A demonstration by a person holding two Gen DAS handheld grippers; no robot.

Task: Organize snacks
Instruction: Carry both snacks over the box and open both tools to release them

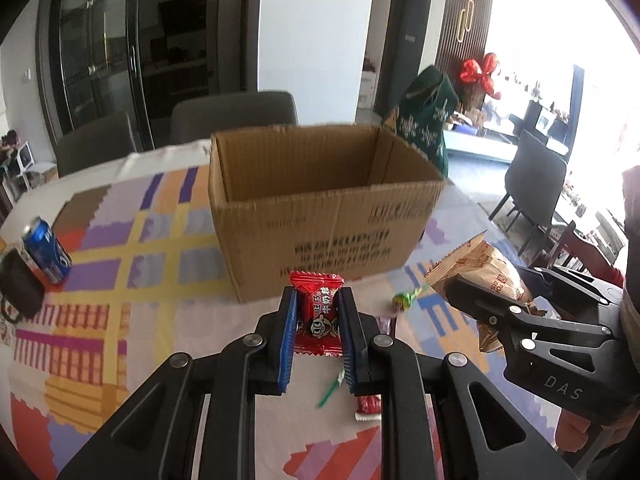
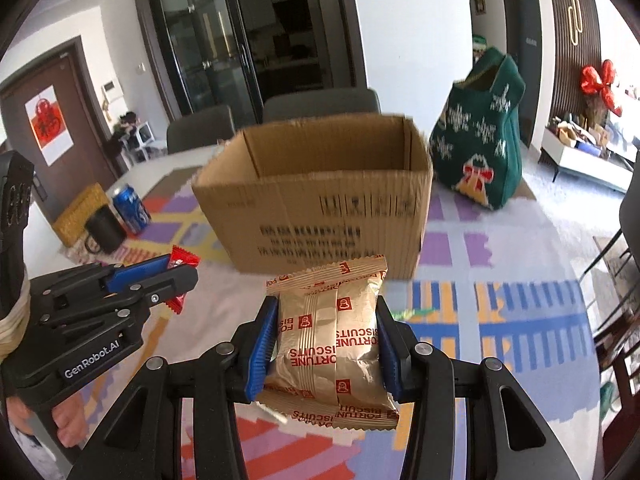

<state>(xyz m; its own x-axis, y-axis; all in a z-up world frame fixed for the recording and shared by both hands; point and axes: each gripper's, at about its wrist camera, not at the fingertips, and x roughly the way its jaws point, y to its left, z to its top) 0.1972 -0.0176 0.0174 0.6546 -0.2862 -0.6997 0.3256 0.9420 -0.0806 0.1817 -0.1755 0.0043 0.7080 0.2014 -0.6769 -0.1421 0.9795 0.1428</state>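
My left gripper (image 1: 317, 312) is clamped on a small red foil-wrapped candy (image 1: 318, 312) at bottom centre; my right gripper (image 2: 327, 344) squeezes a gold foil biscuit packet with red lettering (image 2: 330, 340), bottom centre. Beyond both, mid-frame, an open brown cardboard box (image 1: 320, 216) stands on the patterned tablecloth (image 1: 100, 280), with a blue drinks can (image 1: 46, 250) at far left.

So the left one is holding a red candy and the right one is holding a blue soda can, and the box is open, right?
Not quite. The right gripper holds a gold biscuit packet, not the blue soda can, which stands on the table beside a black mug; the right wrist view shows this. The rest is right: the left gripper holds a red candy, and the cardboard box is open.
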